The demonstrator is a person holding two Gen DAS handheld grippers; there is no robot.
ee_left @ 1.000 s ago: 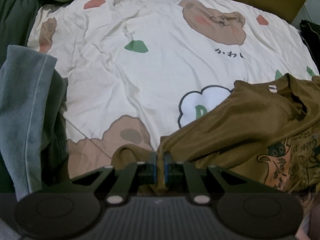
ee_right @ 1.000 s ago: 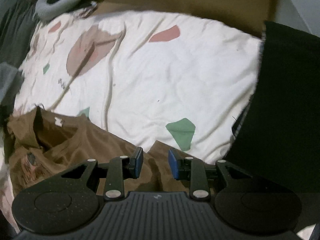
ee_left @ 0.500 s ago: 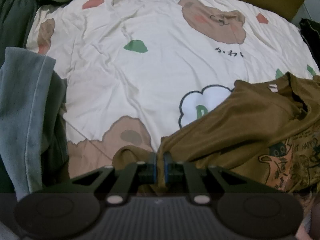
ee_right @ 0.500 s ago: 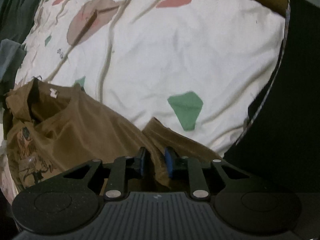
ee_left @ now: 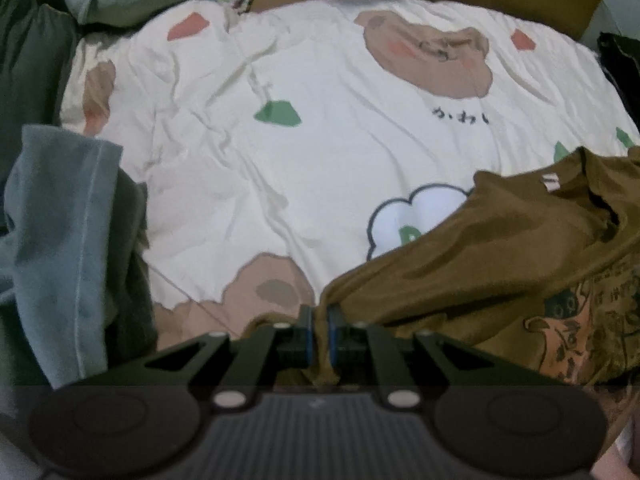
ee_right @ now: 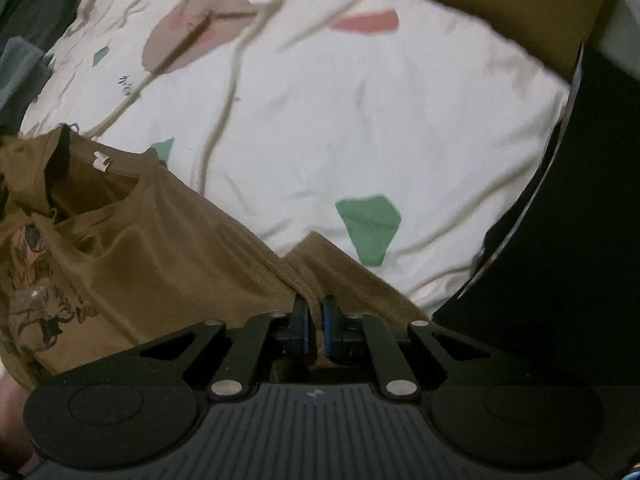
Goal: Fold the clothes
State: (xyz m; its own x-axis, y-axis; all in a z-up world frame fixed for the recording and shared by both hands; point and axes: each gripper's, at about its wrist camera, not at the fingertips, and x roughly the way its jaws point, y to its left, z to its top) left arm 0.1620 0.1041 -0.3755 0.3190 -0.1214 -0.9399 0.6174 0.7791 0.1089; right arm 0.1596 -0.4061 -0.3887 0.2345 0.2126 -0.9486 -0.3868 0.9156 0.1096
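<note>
with each sleeve hem pinched, the left gripper (ee_left: 318, 322) and right gripper (ee_right: 314, 320) clamp the brown t-shirt (ee_left: 500, 248), likely to spread it flat on the bedsheet (ee_left: 320, 120).

Both cameras ride just behind their tongs, tilted steeply down and close over the bed (ee_left: 304, 168), the left looking from the brown shirt's (ee_left: 500, 248) left end, the right from its right, sharing its collar.

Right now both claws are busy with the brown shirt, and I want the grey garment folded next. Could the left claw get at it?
Probably not yet. The grey garment lies uncovered just to its left, but the left claw is shut on the brown shirt and would have to let go first.
</note>
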